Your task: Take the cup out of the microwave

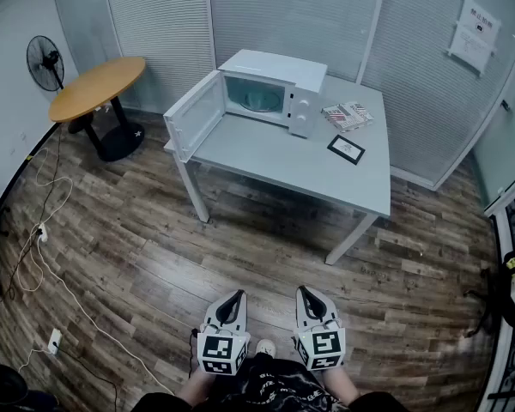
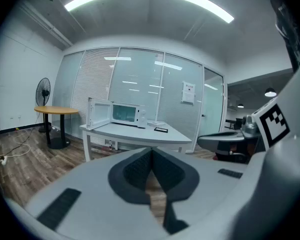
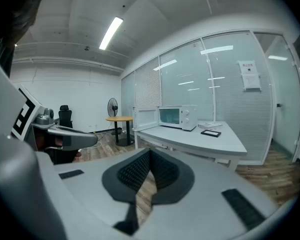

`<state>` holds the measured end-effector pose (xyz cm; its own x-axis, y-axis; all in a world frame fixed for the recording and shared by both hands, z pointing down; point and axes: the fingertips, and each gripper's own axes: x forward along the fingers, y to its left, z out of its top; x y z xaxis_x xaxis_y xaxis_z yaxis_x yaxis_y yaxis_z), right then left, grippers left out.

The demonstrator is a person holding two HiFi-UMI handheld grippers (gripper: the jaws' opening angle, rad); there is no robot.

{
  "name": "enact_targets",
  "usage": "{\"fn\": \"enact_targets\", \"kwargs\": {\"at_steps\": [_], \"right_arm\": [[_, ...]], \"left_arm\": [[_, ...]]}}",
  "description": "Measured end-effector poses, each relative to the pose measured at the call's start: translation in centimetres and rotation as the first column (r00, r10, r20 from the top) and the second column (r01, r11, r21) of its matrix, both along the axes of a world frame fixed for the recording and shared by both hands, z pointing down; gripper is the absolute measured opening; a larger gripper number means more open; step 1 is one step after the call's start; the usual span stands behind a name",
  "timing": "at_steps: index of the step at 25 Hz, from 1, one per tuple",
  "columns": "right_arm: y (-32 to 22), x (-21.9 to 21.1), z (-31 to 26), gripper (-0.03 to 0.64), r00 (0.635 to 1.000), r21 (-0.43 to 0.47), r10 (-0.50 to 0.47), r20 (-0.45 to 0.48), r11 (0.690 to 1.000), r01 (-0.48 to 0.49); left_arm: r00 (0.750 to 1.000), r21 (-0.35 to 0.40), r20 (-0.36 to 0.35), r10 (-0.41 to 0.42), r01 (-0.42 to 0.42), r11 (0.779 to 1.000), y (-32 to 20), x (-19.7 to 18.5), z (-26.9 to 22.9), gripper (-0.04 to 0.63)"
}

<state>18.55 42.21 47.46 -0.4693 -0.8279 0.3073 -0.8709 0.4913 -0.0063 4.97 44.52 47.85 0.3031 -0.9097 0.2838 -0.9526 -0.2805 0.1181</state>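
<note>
A white microwave (image 1: 270,91) stands at the back of a grey table (image 1: 309,166), its door (image 1: 193,114) swung wide to the left. The cavity looks greenish from here, and I cannot make out a cup in it. My left gripper (image 1: 232,303) and right gripper (image 1: 307,297) are held low, side by side near my body over the wooden floor, well short of the table. Both are shut with nothing between the pads. The left gripper view has its jaws (image 2: 151,151) closed, the microwave (image 2: 125,114) far ahead. In the right gripper view the shut gripper (image 3: 150,151) points toward the microwave (image 3: 177,116).
On the table to the right of the microwave lie a booklet (image 1: 347,115) and a small black frame (image 1: 347,149). A round wooden table (image 1: 97,86) and a standing fan (image 1: 45,63) are at the left. Cables (image 1: 43,230) trail over the floor. Glass partitions enclose the corner.
</note>
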Motion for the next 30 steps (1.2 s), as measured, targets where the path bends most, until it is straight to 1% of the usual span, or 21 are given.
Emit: {"fn": "enact_targets", "kwargs": {"at_steps": [5, 11, 14, 17, 19, 24, 30], "right_arm": [[-0.7, 0.9, 0.2, 0.003, 1.0, -0.001, -0.013, 0.0, 1.0, 0.013], [-1.2, 2.1, 0.5, 0.003, 0.999, 0.008, -0.026, 0.032, 1.0, 0.025], [-1.4, 2.4, 0.8, 0.003, 0.999, 0.0, -0.032, 0.032, 0.999, 0.032], [-1.3, 2.5, 1.3, 0.005, 0.999, -0.012, -0.038, 0.024, 0.999, 0.038], [-1.6, 2.5, 1.6, 0.005, 0.999, -0.016, -0.035, 0.023, 0.999, 0.035], [-3.0, 2.2, 2.0, 0.005, 0.999, -0.029, -0.031, 0.029, 0.999, 0.032], [-6.4, 1.3, 2.3, 0.005, 1.0, -0.037, -0.014, 0.022, 0.999, 0.015]], "left_arm": [[1.0, 0.002, 0.011, -0.011, 0.011, 1.0, -0.7, 1.0, 0.0, 0.007], [0.998, -0.003, 0.009, -0.061, 0.061, 0.998, -0.5, 1.6, 0.5, 0.006], [0.997, -0.021, 0.003, -0.078, 0.078, 0.997, -0.4, 1.6, 1.2, 0.006], [0.997, -0.046, -0.038, -0.068, 0.066, 0.997, -0.3, 2.0, 1.8, 0.008], [0.996, -0.049, -0.054, -0.064, 0.061, 0.997, -0.6, 2.2, 2.0, 0.008], [0.999, -0.051, -0.027, -0.046, 0.045, 0.998, -2.5, 1.9, 2.5, 0.007], [1.0, -0.041, -0.007, -0.02, 0.019, 0.999, -6.4, 1.1, 2.2, 0.008]]}}
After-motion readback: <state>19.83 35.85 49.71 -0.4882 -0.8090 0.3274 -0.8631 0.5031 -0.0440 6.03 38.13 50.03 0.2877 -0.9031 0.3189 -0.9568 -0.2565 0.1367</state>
